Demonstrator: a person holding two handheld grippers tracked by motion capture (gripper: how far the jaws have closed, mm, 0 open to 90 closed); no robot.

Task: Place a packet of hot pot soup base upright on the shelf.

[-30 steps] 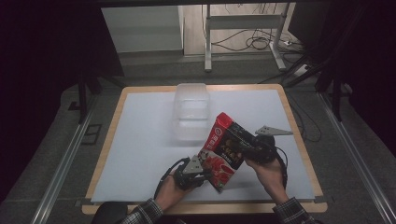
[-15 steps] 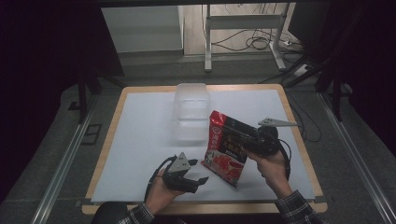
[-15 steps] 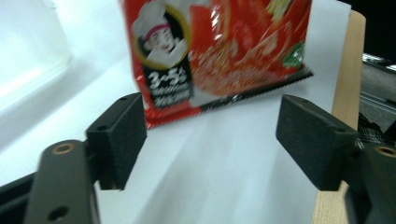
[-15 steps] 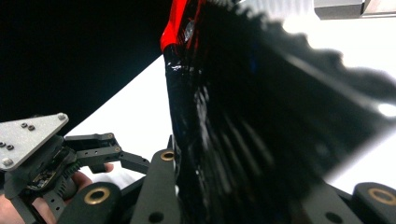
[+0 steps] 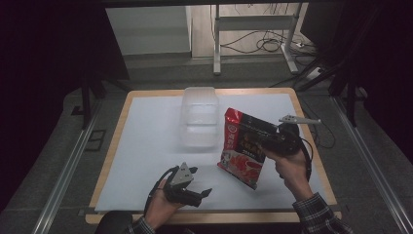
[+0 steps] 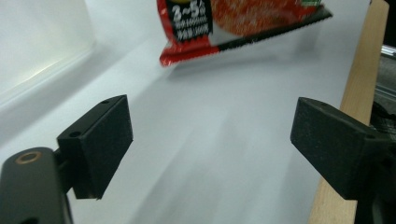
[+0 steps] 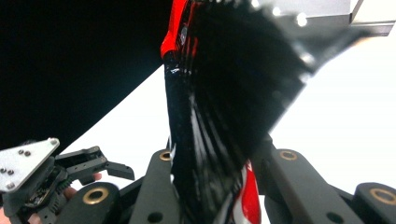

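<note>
Your right hand-held gripper (image 5: 265, 141) has the red snack bag (image 5: 242, 147) clamped above the desk (image 5: 146, 141); your left hand-held gripper (image 6: 210, 144) has just been opening wide, nothing inside.

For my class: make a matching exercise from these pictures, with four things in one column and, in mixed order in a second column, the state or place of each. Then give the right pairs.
Things
1. left gripper
2. right gripper
3. red packet
4. clear plastic box

States or places
A. stands on the white mat beyond the packet, untouched
B. jaws wide apart, nothing between them
C. hangs tilted above the table, clamped at one edge
D. jaws closed on the packet

Pairs: 1-B, 2-D, 3-C, 4-A
</note>
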